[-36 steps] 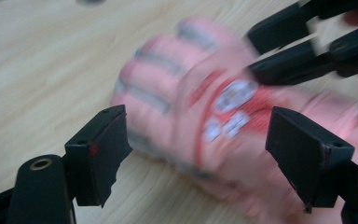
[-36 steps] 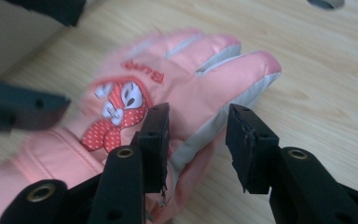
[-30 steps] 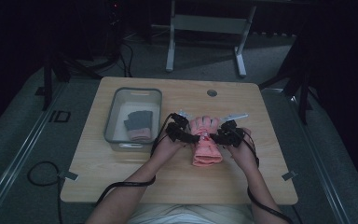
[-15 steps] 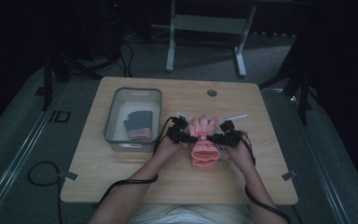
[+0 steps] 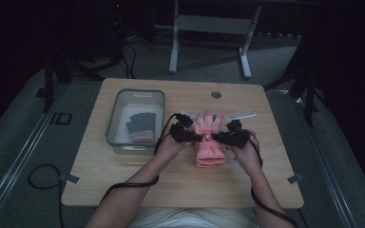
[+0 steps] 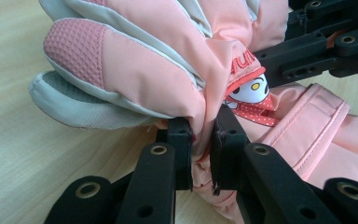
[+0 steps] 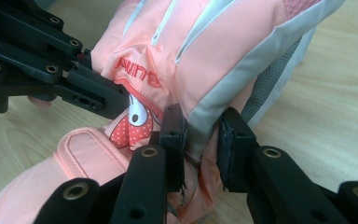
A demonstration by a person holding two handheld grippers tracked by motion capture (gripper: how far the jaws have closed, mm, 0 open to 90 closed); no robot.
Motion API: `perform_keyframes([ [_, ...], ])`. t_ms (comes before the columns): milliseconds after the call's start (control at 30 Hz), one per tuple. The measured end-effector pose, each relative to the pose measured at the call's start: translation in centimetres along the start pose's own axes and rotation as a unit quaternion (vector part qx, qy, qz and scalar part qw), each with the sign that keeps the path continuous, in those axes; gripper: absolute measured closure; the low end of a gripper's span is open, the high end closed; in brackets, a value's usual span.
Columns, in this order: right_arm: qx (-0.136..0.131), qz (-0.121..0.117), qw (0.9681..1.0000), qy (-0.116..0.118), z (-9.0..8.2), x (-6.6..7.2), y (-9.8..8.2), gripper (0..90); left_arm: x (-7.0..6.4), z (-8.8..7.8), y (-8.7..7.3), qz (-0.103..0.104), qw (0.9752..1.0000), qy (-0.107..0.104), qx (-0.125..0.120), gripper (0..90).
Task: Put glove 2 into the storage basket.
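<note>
- Pink glove [image 5: 209, 142] sits mid-table, right of centre, fingers pointing away from the person, cuff toward them. Pink shell with grey-white panels, a textured pink patch on one finger, a small cartoon patch and red lettering near the wrist.
- Left gripper [image 5: 196, 137] has the glove's left edge at the wrist. In the left gripper view its jaws have just been closing and are now pinched on a fold of pink fabric [image 6: 200, 140], pads pressing from both sides.
- Right gripper [image 5: 215, 138] comes in from the opposite side at the same height. In the right gripper view its jaws have just been closing too and clamp a thicker fold of the glove [image 7: 200, 140] where the grey-white seam meets pink.
- The two gripper tips nearly meet across the middle of the glove, which is bunched between them; finger section looks raised off the wood, cuff end lower.
- Each gripper view also shows the other gripper's black jaw on the far side of the glove.
- Wooden table [image 5: 123, 166]: light top, rounded corners, a round grommet [image 5: 216, 94] near the far edge.
- Grey plastic bin [image 5: 119, 142] stands left of the glove, well apart from it, with a dark grey glove [image 5: 140, 126] with a pinkish cuff inside.
</note>
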State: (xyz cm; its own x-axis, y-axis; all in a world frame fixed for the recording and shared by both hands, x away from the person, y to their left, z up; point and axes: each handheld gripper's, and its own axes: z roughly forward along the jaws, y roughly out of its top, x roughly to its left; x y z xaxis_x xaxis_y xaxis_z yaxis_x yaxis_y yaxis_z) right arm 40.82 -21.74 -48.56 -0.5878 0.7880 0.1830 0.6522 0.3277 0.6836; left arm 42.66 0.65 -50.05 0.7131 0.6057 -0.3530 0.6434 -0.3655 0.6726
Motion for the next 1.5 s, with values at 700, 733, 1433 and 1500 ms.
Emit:
perform_keyframes([
  [700, -0.067, -0.034, 0.9972, 0.006, -3.9, 2.7, 5.0, 74.3, -1.7, -6.9, 4.1, 0.043, 0.9978, 0.035, -0.035, 80.5],
  [733, -0.068, -0.037, 0.997, 0.006, -4.0, 3.0, 5.4, 74.2, -1.7, -7.4, 4.2, 0.043, 0.9977, 0.038, -0.037, 80.5],
  [1433, -0.099, -0.085, 0.9908, 0.037, -4.0, 8.1, 12.8, 74.2, -0.7, -16.2, 5.7, 0.039, 0.9912, 0.106, -0.069, 80.4],
  [1500, -0.1, -0.085, 0.9904, 0.044, -3.7, 8.5, 13.2, 74.2, -0.4, -16.9, 5.6, 0.038, 0.9906, 0.113, -0.068, 80.4],
])
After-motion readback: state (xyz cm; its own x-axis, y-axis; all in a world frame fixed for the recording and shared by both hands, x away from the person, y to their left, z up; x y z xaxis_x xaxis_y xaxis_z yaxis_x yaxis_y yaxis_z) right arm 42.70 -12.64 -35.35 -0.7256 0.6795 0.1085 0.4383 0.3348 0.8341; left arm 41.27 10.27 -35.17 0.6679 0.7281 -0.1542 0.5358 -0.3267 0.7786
